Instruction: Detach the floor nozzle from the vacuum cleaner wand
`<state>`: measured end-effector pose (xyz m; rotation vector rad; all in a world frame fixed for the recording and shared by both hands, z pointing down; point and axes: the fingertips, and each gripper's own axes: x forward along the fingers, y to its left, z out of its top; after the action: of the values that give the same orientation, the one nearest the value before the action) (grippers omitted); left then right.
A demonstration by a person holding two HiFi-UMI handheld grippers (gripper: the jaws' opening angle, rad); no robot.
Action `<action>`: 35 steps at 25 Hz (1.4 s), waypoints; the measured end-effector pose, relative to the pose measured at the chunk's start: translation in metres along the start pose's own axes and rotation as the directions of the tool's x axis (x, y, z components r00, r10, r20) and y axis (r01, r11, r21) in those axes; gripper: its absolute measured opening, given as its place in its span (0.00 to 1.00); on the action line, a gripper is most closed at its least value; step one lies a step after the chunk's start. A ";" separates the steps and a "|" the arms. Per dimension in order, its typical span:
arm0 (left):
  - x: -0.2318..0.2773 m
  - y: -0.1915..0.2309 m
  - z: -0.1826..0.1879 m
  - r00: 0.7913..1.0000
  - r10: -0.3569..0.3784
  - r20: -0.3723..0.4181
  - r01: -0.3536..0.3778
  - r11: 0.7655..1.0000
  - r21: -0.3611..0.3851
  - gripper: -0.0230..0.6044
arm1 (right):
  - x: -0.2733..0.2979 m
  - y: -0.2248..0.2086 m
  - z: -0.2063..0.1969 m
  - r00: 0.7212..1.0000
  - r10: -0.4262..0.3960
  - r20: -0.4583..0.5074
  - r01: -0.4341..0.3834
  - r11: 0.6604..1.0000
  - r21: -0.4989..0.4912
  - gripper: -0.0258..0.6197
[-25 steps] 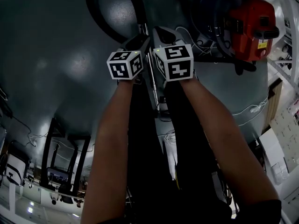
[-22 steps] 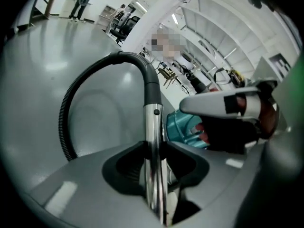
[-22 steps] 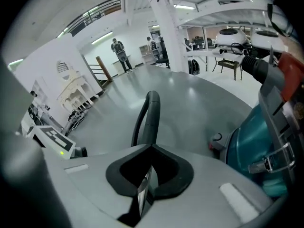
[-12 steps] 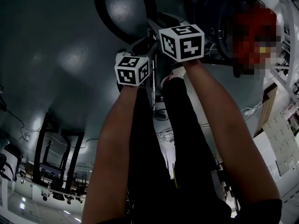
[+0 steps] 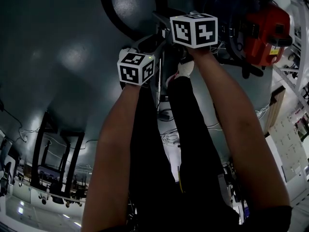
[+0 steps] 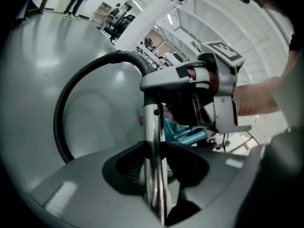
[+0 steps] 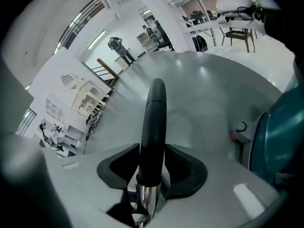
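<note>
The vacuum's chrome wand runs up between the person's legs to a grey handle, where a black ribbed hose loops away. My left gripper is shut on the chrome tube a little below the handle. My right gripper sits farther along. Its jaws have just been opening and now stand open on either side of the wand's black sleeve, with chrome showing under it. I cannot make out the floor nozzle in any view.
A red machine stands on the grey floor at the upper right. A teal vacuum body lies close to the right of the wand. Cables trail across the floor, and desks and chairs stand far off.
The right gripper's cube has moved from beside the left one to farther up and right along the wand. The left gripper has stayed on the tube.
</note>
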<state>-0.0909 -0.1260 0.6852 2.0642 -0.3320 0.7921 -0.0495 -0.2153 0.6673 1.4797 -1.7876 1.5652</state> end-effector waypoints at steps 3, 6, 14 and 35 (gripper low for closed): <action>-0.001 -0.001 -0.002 1.000 -0.014 0.007 0.014 1.000 0.000 0.27 | 0.001 0.001 -0.001 0.999 0.015 -0.028 -0.016 1.000 -0.015 0.29; -0.002 -0.002 -0.002 0.999 -0.030 0.024 0.030 1.000 0.002 0.27 | 0.000 0.001 -0.002 0.999 0.045 -0.031 -0.043 0.998 0.052 0.27; 0.016 -0.008 0.000 0.999 -0.039 0.024 0.037 0.998 0.045 0.33 | -0.006 -0.003 -0.004 0.994 0.085 -0.063 -0.080 0.993 0.082 0.27; 0.013 -0.004 -0.052 0.994 0.053 -0.100 -0.060 0.996 -0.068 0.30 | -0.020 -0.006 0.045 0.997 0.040 0.067 -0.041 0.999 0.015 0.26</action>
<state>-0.1008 -0.0807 0.7123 1.9500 -0.3599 0.8996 -0.0203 -0.2442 0.6392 1.5286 -1.8571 1.5709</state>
